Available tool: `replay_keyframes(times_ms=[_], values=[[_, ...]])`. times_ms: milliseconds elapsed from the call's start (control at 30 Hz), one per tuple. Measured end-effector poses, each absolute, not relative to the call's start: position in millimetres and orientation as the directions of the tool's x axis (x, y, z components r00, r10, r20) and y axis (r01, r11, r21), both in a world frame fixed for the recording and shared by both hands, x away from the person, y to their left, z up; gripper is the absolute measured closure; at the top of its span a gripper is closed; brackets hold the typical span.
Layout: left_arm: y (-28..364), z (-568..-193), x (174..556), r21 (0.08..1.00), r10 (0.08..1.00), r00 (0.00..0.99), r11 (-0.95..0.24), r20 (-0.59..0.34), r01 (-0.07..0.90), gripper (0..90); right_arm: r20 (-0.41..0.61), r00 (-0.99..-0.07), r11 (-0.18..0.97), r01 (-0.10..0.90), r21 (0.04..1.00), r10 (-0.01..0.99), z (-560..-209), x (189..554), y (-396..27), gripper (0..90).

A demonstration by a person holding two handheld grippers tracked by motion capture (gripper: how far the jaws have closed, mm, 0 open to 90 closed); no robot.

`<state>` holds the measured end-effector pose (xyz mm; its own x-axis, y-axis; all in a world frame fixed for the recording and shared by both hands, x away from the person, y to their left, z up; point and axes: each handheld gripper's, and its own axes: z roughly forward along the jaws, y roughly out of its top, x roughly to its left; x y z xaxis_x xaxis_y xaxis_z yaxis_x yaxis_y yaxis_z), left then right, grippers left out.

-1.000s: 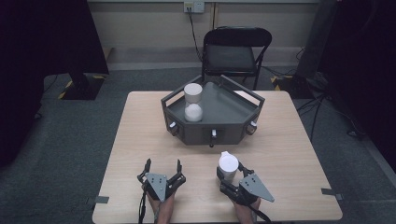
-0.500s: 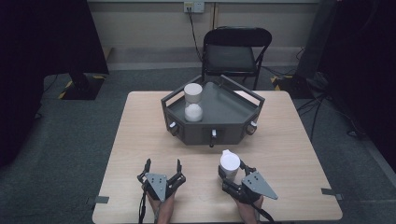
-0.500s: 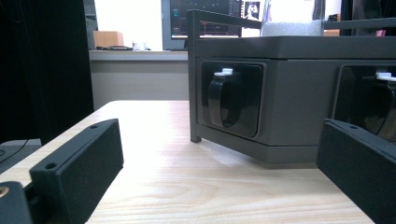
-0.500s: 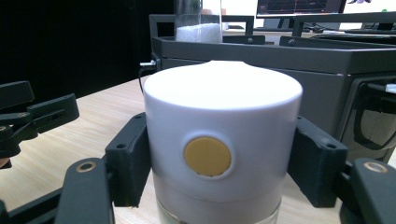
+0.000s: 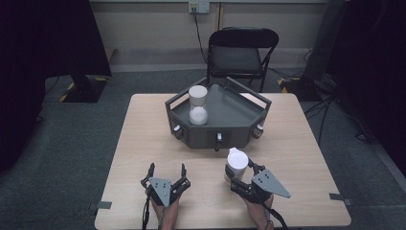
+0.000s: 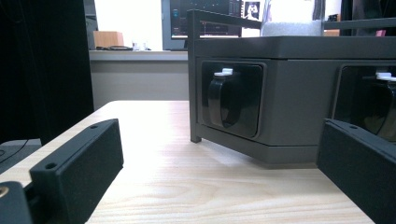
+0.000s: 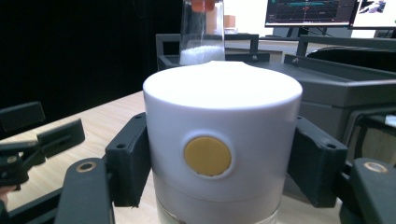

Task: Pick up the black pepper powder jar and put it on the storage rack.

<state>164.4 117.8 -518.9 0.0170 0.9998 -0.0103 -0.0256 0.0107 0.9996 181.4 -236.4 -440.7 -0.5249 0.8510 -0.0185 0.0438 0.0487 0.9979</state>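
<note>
A jar with a wide white cap (image 5: 237, 159) and a clear body stands upright between the jaws of my right gripper (image 5: 238, 170), held just above the table's near right part. In the right gripper view the pads (image 7: 128, 161) press both sides of the cap (image 7: 222, 107), which bears a round yellow mark (image 7: 208, 156). My left gripper (image 5: 167, 170) rests at the near left, open with nothing between its fingers (image 6: 77, 170). It faces the dark grey tray (image 5: 206, 136). A second jar (image 5: 197, 105), white-lidded and part-filled with white powder, stands in the tray's left side.
The tray (image 6: 289, 107) has rail handles on its rim and knobs (image 6: 224, 100) set into its front walls. A black folding chair (image 5: 242, 52) stands behind the table. Bare wood lies left and right of the tray. My left gripper (image 7: 28, 135) lies low at the left in the right gripper view.
My right gripper has lifted the white-capped jar slightly and carried it a little to the right. The left gripper has stayed still.
</note>
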Motion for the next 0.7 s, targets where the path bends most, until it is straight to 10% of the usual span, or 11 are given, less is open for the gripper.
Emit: replay_keyframes(times_ms=[700], values=[[118, -519, 164, 1.000, 1.000, 0.017, 0.011, -0.010, -0.025, 0.4, -0.014, -0.540, 0.027, 0.016, 1.000, 0.841, -390, 232, -254, 29.8]])
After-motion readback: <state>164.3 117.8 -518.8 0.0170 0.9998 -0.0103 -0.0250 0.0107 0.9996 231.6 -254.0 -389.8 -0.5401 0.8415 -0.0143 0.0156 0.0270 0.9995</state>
